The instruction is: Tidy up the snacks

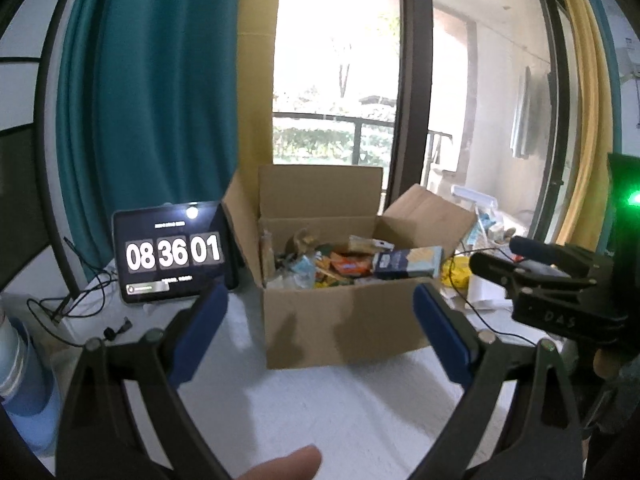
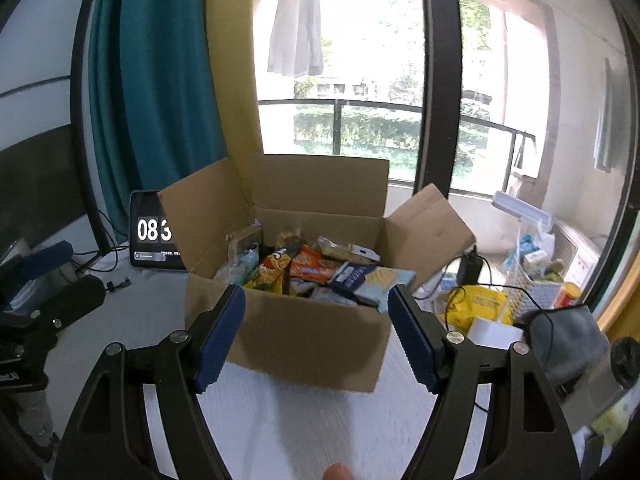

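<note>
An open cardboard box [image 1: 340,320] [image 2: 304,336] stands on the white table, its flaps up, full of mixed snack packets. A blue and dark biscuit box [image 1: 408,262] [image 2: 368,282] lies on top at the right, with orange and yellow packets [image 2: 304,266] beside it. My left gripper [image 1: 320,304] is open and empty, held in front of the box. My right gripper [image 2: 316,300] is open and empty, also just before the box's front wall. The right gripper shows in the left wrist view [image 1: 532,280] at the right.
A tablet showing a clock [image 1: 172,252] [image 2: 154,236] stands left of the box with cables beside it. To the right lie a yellow packet [image 2: 478,306], a white basket [image 2: 536,292] of items, a white box [image 2: 494,332] and a grey cloth [image 2: 568,340]. Curtains and a window are behind.
</note>
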`<action>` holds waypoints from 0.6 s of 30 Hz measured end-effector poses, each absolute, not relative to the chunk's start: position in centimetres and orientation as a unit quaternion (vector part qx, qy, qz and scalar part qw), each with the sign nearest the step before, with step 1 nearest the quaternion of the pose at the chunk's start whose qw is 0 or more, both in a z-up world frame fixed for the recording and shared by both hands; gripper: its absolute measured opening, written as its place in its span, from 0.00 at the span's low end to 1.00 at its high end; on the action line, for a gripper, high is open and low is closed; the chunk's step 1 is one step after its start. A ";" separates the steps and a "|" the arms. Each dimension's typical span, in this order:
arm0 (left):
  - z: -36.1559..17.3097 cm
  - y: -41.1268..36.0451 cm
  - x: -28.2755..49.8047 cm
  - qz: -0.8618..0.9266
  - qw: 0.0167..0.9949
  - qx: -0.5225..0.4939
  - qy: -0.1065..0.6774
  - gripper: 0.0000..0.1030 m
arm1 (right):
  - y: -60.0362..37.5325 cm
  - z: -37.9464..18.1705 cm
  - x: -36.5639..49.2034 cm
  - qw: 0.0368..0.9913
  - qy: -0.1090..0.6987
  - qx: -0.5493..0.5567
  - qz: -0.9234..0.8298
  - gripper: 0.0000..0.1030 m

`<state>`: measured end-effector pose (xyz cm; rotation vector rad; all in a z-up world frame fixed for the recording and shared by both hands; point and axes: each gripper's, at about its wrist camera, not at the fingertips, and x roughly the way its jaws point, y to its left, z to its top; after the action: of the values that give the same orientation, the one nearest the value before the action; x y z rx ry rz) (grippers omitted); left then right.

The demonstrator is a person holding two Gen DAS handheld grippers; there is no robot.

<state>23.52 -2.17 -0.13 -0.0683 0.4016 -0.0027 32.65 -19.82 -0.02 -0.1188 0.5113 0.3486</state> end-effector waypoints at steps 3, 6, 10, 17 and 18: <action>-0.5 -2.4 22.2 0.000 0.981 -0.034 0.193 0.92 | -20.6 -0.2 30.8 0.954 0.246 -0.056 0.160 0.75; -0.7 -2.7 20.7 0.000 0.981 -0.028 0.192 0.92 | -21.3 -0.6 28.9 0.957 0.243 -0.057 0.149 0.75; -1.1 -3.0 18.5 0.009 0.983 -0.014 0.183 0.92 | -22.0 -1.0 26.2 0.959 0.240 -0.048 0.142 0.75; -1.5 -3.0 14.7 -0.006 0.985 -0.019 0.170 0.92 | -23.3 -0.8 20.9 0.969 0.215 -0.041 0.113 0.75; -1.4 -3.1 14.1 -0.009 0.986 -0.020 0.168 0.92 | -23.5 -0.6 19.8 0.972 0.206 -0.041 0.105 0.75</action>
<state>14.08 -3.09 -1.43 -0.0400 0.3366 -0.0171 19.83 -23.46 -0.60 -0.0822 0.4166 0.2128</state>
